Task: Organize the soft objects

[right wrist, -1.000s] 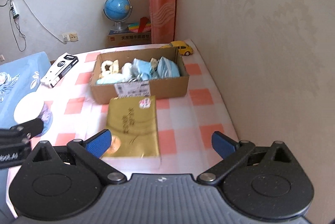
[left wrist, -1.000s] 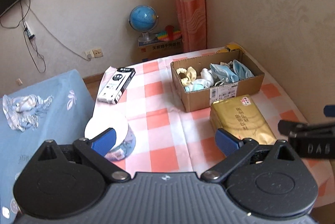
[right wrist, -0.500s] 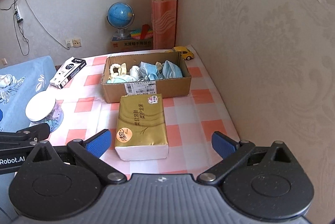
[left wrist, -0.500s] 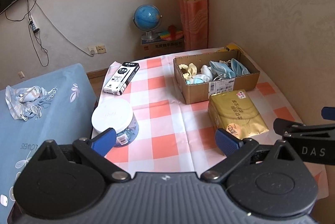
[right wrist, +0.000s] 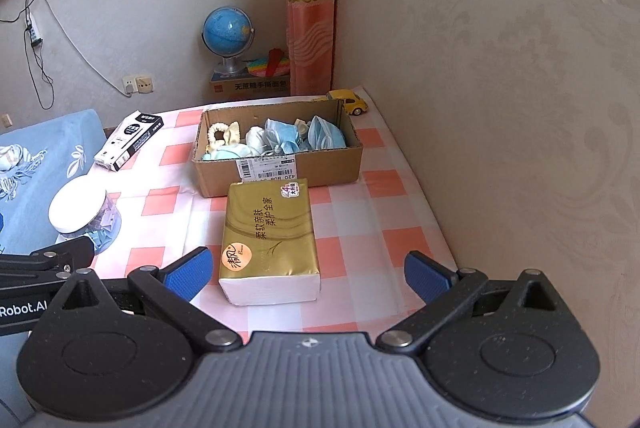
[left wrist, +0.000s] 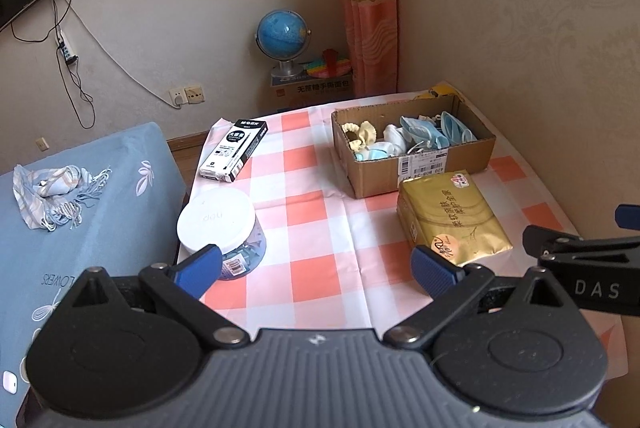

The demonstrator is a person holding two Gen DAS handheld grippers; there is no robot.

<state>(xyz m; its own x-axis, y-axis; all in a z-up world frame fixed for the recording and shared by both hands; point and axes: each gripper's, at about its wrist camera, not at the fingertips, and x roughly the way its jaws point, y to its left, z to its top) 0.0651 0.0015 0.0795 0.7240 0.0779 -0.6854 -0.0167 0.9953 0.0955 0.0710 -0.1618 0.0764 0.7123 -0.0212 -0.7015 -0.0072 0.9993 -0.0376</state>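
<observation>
Cardboard box (right wrist: 280, 172) of masks, one gold tissue pack (right wrist: 269, 236), one jar (left wrist: 218, 220), two empty grippers

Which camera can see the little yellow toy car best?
The right wrist view. There the yellow toy car shows whole, on the table just behind the cardboard box. In the left wrist view the box hides nearly all of it; only a yellow sliver peeks over the rim.

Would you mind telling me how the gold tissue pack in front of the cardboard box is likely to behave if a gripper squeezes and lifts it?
The gold tissue pack looks like a soft plastic-wrapped block, so it would probably dent under the fingers. Its glossy film may be slippery. It lies flat and broad on the checked tablecloth, so it should slide rather than tip.
</observation>
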